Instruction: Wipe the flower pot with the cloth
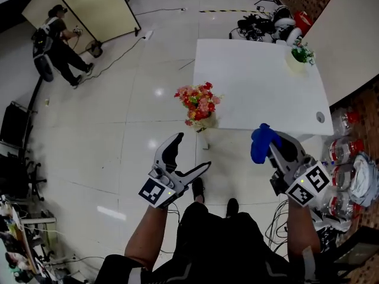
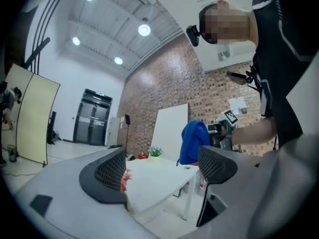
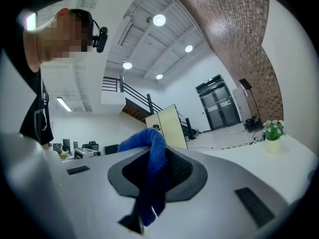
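Lower right of the head view: right gripper (image 1: 276, 146) clamped tight on a blue cloth (image 1: 260, 142), jaws pressed together with the fabric pinched between them. In the right gripper view, same grip (image 3: 160, 169): cloth (image 3: 152, 176) arched up over the pads in a fuzzy terry loop, loose ends dangling dark below the jaws.

Lower centre-left of the head view: left gripper (image 1: 192, 151) held level, jaws spread wide, nothing between the pads. Confirmed in the left gripper view (image 2: 162, 171): two black ribbed pads well apart, only background in the gap, touching nothing.

Just above the left gripper in the head view, at frame centre: flower pot (image 1: 205, 123), small and pale, mostly hidden under a bushy bunch of red, pink and orange flowers (image 1: 198, 102). Standing upright at the near left corner of a white table (image 1: 254, 81), apart from both grippers. A sliver of the same red flowers (image 2: 123, 181) peeping past the left pad in the left gripper view, with the hanging cloth (image 2: 192, 141) beyond the table.

Far right corner of the table: a second, white pot with a green plant (image 1: 301, 57). Upper left of the head view: a person (image 1: 57, 43) on the glossy floor beside a pale yellow panel (image 1: 95, 5).
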A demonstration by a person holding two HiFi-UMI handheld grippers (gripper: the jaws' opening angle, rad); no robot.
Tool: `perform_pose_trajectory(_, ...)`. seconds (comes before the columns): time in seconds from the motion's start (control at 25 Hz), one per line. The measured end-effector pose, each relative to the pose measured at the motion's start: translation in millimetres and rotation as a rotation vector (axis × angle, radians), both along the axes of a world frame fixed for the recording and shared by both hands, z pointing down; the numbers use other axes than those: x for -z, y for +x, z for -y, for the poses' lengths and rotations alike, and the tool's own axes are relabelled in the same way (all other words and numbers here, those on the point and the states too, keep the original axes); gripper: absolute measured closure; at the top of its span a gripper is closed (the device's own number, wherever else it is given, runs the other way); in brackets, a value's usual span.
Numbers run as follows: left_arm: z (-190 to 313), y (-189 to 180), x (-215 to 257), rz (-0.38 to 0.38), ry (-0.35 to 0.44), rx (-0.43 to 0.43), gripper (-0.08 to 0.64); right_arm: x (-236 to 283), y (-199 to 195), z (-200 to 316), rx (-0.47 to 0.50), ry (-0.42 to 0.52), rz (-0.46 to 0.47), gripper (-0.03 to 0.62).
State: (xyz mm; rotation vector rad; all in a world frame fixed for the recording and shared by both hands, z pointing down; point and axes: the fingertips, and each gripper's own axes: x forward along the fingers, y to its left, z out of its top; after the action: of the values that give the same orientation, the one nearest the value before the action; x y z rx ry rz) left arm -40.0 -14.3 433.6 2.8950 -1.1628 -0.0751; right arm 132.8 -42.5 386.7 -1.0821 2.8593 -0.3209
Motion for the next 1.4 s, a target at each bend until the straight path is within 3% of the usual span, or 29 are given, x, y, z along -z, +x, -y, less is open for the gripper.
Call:
perform_pose_trajectory(0.12,-31.5,14.9,23.2,0.001,0.014,0.015,0.109,13.1,5.1,-20.1,0.001,-0.004,0.003,0.538)
perform_pose_trajectory(0.24,-63.4,12.0,45.9,-0.035,0.017,0.017,0.286,18.7,-8.6,-48.5,0.014,0.003,-0.026,0.538)
perform_pose_trajectory(0.36,-92.8,-6.9,63.9,-0.041,0.010,0.047,0.312,24.6,-28.9,-80.4,0.004,0.006,-0.005,0.538)
perform_pose_trajectory(0.52,-131.6,-28.7,77.3,-0.036,0.005,0.052,0.558,27.9,-52.7,-119.3,-0.017,0.018,0.009,0.538)
perform_pose_trajectory(0.88,-195.5,-25.7,80.7,-0.027,-0.095,0.035,0.558,25.8,-62.7,-206.3,-0.043,0.016,0.005,0.538)
perform_pose_trajectory(1.04,-215.8,-10.3,92.8,0.003,-0.057,0.050,0.558,28.1,-45.1,-233.0,-0.041,0.029,-0.037,0.538)
perform_pose_trajectory(1.4,-259.5,54.4,101.8,-0.027,-0.034,0.117,0.558,13.9,18.9,-281.0,-0.001,0.010,-0.133,0.538)
